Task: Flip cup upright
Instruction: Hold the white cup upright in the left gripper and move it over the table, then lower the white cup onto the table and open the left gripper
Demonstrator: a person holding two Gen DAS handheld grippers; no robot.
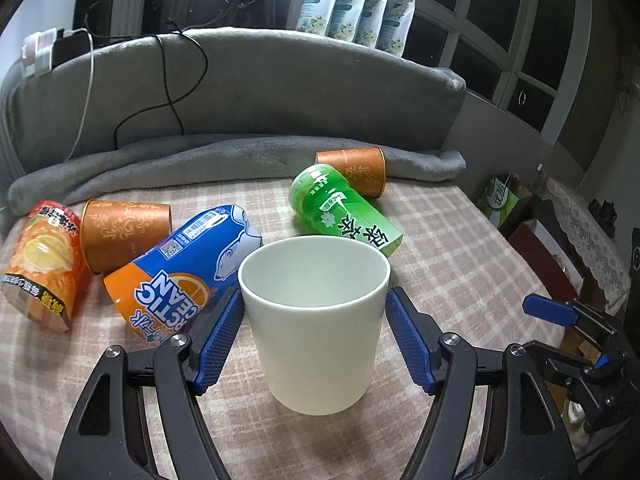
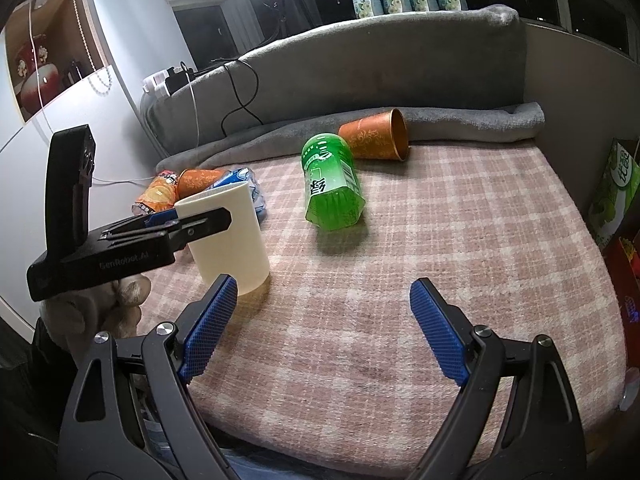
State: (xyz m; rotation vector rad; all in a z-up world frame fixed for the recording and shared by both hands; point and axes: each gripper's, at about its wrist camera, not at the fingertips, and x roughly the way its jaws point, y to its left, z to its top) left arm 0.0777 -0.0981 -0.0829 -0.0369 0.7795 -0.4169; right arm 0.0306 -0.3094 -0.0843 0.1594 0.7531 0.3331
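Left tongs (image 1: 314, 344) level, spread around upright white cup (image 1: 316, 320).

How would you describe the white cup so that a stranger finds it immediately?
On the plaid blanket, look between the blue fingers of the left gripper. There stands the white cup, upright with its mouth open upward. It alone is plain and standing; the printed containers around it lie on their sides.
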